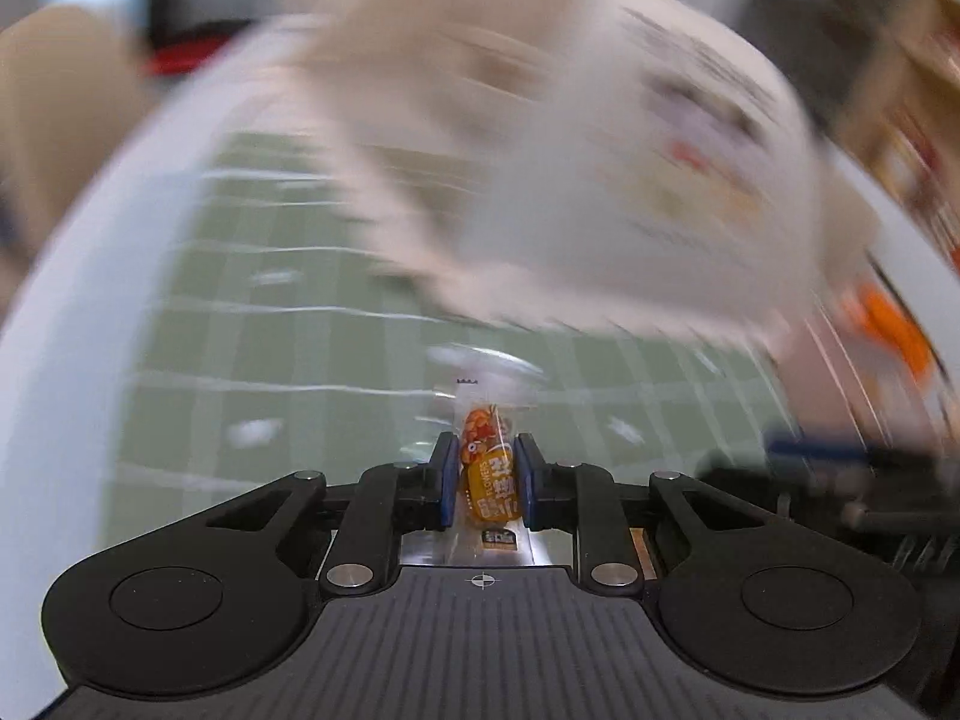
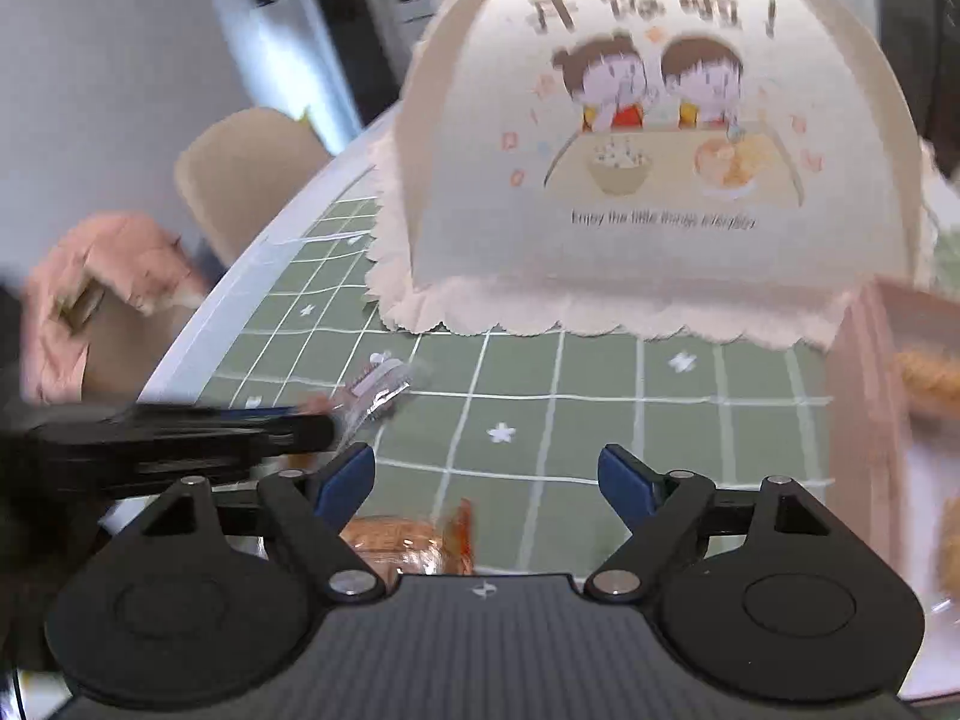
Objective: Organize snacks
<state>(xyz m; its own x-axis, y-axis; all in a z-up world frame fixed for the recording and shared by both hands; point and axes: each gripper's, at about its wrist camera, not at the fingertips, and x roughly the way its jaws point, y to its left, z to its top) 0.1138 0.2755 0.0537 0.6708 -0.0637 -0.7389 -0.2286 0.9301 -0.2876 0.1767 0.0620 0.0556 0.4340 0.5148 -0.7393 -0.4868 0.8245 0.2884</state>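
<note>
— While the left gripper (image 1: 487, 474) is clamping a small orange snack packet (image 1: 487, 480) between its blue pads (image 1: 447, 480), what is lying ahead of it?

— Green checked cloth (image 1: 288, 360), badly blurred, with the cream food cover (image 1: 540, 150) looming over it.

— And the right gripper (image 2: 486, 480)?

— Its jaws are standing wide apart, holding nothing, over the cloth (image 2: 600, 390). A clear-wrapped snack (image 2: 414, 546) is lying just under its left finger. The left gripper (image 2: 180, 438) is showing at the left edge, its packet (image 2: 378, 390) poking out. A pink box (image 2: 864, 420) is sitting at the right
</note>
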